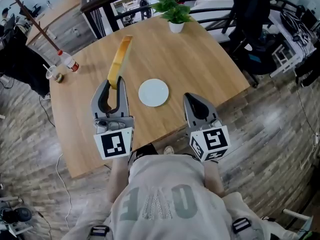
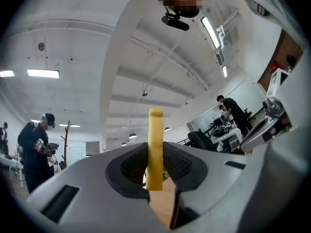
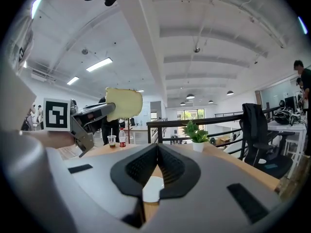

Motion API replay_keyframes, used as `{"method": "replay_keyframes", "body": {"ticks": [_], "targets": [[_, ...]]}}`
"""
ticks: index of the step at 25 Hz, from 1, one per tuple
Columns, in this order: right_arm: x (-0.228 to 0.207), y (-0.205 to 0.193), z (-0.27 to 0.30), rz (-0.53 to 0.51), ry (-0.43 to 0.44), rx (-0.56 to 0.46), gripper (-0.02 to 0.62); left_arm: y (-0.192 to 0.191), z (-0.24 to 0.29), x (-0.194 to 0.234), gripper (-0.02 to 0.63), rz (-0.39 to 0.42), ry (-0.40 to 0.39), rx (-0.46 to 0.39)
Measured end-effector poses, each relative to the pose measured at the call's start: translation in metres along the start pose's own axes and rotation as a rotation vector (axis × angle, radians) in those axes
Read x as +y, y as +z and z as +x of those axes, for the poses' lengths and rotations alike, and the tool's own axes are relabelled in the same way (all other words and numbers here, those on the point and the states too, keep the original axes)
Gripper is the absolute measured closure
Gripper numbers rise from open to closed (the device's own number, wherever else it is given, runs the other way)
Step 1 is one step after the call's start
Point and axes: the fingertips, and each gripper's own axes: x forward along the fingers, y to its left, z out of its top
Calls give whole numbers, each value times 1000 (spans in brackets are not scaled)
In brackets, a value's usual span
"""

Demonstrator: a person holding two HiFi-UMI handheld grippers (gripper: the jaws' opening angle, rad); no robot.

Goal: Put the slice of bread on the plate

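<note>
Pale yellow with a darker golden crust, the slice of bread (image 1: 120,60) is thin and roughly square with rounded corners. The right gripper view shows its broad face, while the head view and the left gripper view catch it edge-on as a narrow strip.

The left hand-held gripper (image 1: 114,83) is clamped on the slice. Its dark pads press both faces of the lower part, and most of the bread sticks out past the jaw tips, upright between them in the left gripper view. The slice is held in the air above the wooden desk (image 1: 200,64), clear of its surface.

In the head view the bread lies to the left of the round white plate (image 1: 153,92) and beyond it. The plate sits bare on the desk between the two grippers. The right hand-held gripper (image 1: 193,97) hovers near the plate's right side, its jaws together with nothing between them.
</note>
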Motion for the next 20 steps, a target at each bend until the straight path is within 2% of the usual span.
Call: {"method": "replay_keyframes", "body": {"ticks": [5,10,17,20], "targets": [[8,4,15,-3,31,-8,578,-25,13,-21,520,238,-78,114],[13,2,28,6,41,5,578,-58,27,-44,520,277,-115,180],[2,-20,22,58,-24,67,578,-141,33,-71,520,379,-232,365],[-5,-33,17,72,-61,102,578,-175,36,-79,520,380,-281,460]]}}
